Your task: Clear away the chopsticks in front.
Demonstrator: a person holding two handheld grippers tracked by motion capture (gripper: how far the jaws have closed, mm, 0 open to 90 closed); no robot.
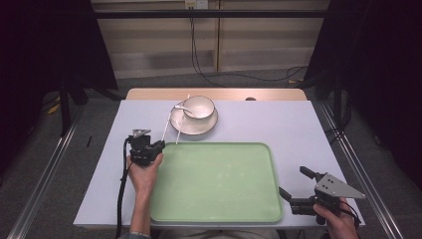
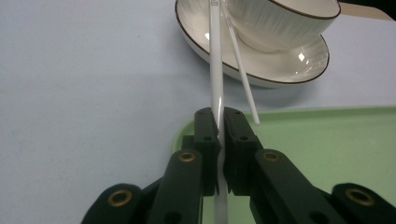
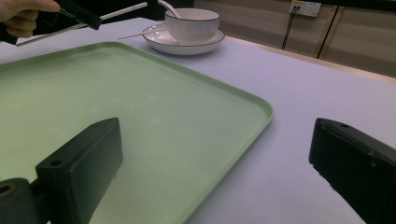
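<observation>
A white chopstick sat pinched between the closed jaws of the left gripper, just off the green tray's far left corner. A second chopstick leaned on the saucer beneath the bowl. The right gripper gaped wide, empty, beside the tray's right edge.

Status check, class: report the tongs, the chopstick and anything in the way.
Left tongs shut on chopstick. Right tongs open, idle beside tray. Second chopstick leans on saucer.

I see a pale green tray on my lavender-grey desk. The bowl and saucer are cream with dark brown rims, the bowl faintly ribbed. Both chopsticks are white; my tools black.
</observation>
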